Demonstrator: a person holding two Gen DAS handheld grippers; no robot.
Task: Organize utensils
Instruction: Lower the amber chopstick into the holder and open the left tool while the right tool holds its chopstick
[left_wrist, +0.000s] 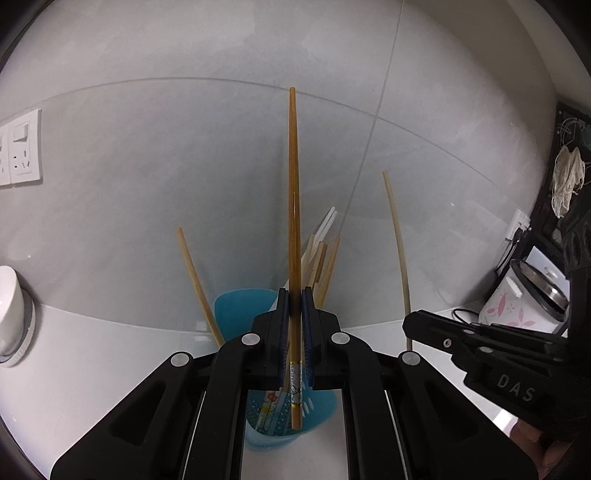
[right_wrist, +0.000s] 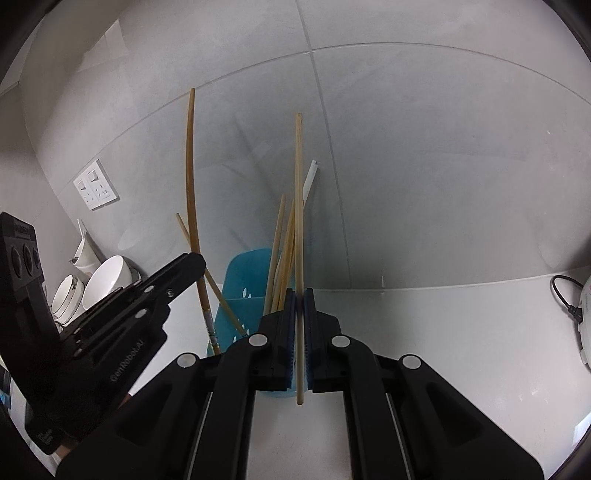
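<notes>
In the left wrist view my left gripper is shut on an amber chopstick with a patterned end. It stands upright over the blue utensil holder. Several chopsticks stand in the holder and one leans out to the left. My right gripper is shut on a pale wooden chopstick, also upright, just in front of the blue holder. Each gripper shows in the other's view: the right one with its pale stick, the left one with the amber stick.
A grey tiled wall with a wall socket stands close behind the holder. White bowls are stacked at the left. A white rice cooker with a black cable sits at the right, a white cup at the far left.
</notes>
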